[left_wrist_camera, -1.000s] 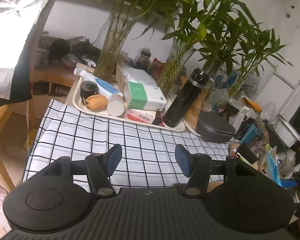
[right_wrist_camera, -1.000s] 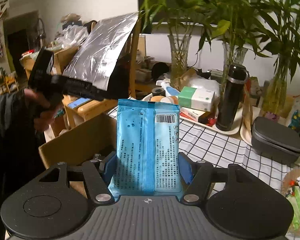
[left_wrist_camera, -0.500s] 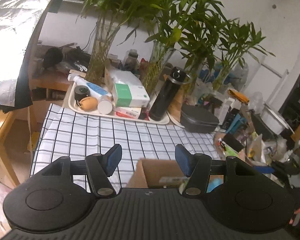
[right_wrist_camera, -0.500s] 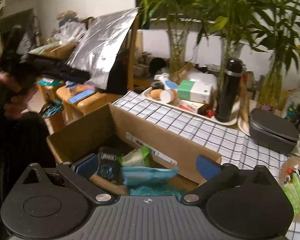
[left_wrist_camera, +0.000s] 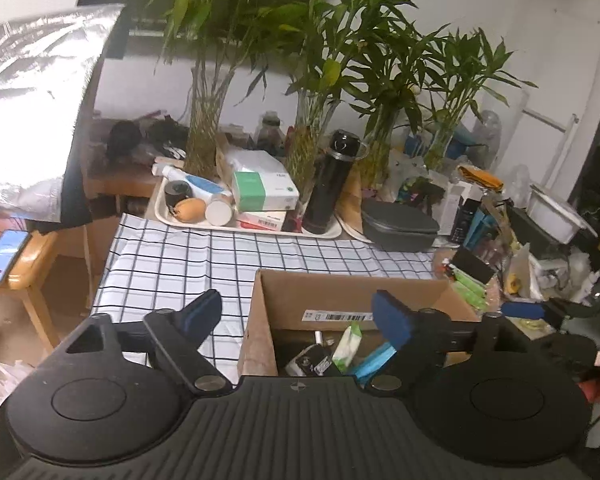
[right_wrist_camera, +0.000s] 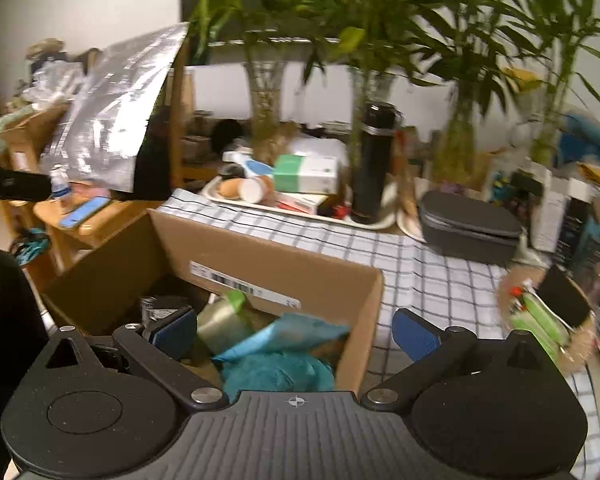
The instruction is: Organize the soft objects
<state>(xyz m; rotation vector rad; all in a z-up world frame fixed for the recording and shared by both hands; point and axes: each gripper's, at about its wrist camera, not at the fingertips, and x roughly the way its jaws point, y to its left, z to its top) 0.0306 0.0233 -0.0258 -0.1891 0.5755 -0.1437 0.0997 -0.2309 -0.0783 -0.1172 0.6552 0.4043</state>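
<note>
In your left wrist view, your left claw (left_wrist_camera: 298, 314) has just been opening and now stands spread with nothing between its blue pads, poised over the near left corner of the open brown cardboard box (left_wrist_camera: 352, 292) on the counter covered by a black-and-white checked cloth (left_wrist_camera: 188, 264). Inside the box you can see a green-and-white soft pack (left_wrist_camera: 349, 342) standing on end and a strip of a blue soft packet (left_wrist_camera: 374, 362) beside it, with dark items to their left that are too shadowed to tell. Behind the box a white tray (left_wrist_camera: 252, 229) holds a tall black flask (left_wrist_camera: 328, 184) and a green-and-white carton (left_wrist_camera: 265, 191). At the right edge your right claw's blue pad (left_wrist_camera: 522, 310) shows. In your right wrist view, your right claw (right_wrist_camera: 296, 330) has just been opening too and is spread wide, empty, with its left pad over the box interior and its right pad outside the box wall (right_wrist_camera: 276, 268). The blue soft packet (right_wrist_camera: 280, 336) lies loose in the box, on crumpled teal soft material (right_wrist_camera: 276, 372), touching neither pad.
</note>
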